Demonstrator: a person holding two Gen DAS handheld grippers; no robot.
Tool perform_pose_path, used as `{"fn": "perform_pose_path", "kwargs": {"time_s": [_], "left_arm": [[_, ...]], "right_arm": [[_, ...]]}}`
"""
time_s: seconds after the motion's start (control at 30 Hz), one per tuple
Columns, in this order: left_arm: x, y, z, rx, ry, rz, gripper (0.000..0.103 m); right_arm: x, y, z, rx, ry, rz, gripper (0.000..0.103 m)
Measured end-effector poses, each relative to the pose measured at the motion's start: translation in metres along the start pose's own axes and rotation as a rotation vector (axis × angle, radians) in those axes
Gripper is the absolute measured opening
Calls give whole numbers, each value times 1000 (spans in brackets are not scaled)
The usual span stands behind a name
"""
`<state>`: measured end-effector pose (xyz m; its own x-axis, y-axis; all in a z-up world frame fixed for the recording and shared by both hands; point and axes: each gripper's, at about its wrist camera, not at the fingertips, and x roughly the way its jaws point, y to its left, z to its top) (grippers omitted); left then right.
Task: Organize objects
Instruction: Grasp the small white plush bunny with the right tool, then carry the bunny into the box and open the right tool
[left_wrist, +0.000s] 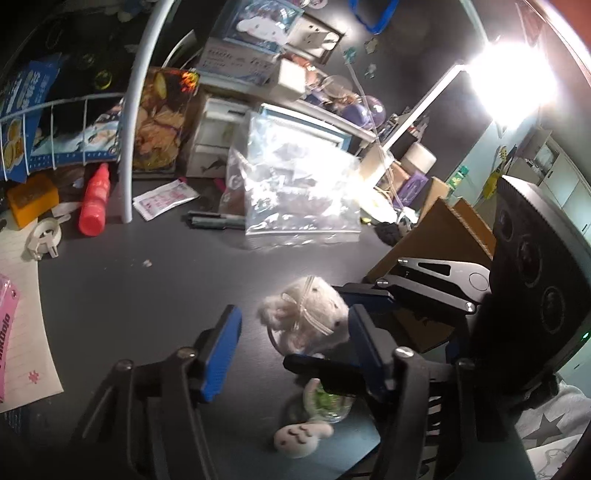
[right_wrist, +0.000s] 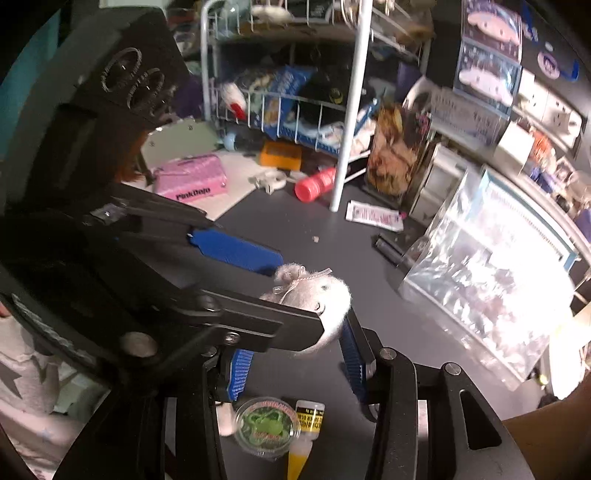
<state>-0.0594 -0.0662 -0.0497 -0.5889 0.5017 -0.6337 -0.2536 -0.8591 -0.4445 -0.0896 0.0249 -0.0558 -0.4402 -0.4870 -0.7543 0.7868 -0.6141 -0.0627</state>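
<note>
A small white plush toy (left_wrist: 310, 314) with a ribbon bow is held above the dark desk. My right gripper (right_wrist: 299, 354) is shut on it (right_wrist: 314, 299); its blue pads press the toy's lower sides. My left gripper (left_wrist: 291, 343) is open around the toy, one blue pad (left_wrist: 221, 354) to its left with a gap, the other beside it on the right. In the right wrist view the left gripper's fingers (right_wrist: 236, 251) cross in from the left at the toy.
Below lie a round clear case with a green figure (right_wrist: 266, 426), a yellow glue tube (right_wrist: 304, 432) and a small white charm (left_wrist: 301, 437). A clear zip bag (left_wrist: 295, 184) stands ahead. A red bottle (left_wrist: 95, 201), white rack post (left_wrist: 127, 177) and cardboard box (left_wrist: 439, 236) are nearby.
</note>
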Motion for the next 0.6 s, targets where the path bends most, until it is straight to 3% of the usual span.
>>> {"fn": "perform_pose_path", "kwargs": {"time_s": [0.13, 0.6], "left_arm": [[-10, -17, 3, 18, -42, -40, 41], [-19, -79, 33, 98, -93, -62, 37]], "right_arm": [[-20, 0, 1, -6, -24, 3, 39], [-83, -22, -3, 13, -90, -68, 39]]}}
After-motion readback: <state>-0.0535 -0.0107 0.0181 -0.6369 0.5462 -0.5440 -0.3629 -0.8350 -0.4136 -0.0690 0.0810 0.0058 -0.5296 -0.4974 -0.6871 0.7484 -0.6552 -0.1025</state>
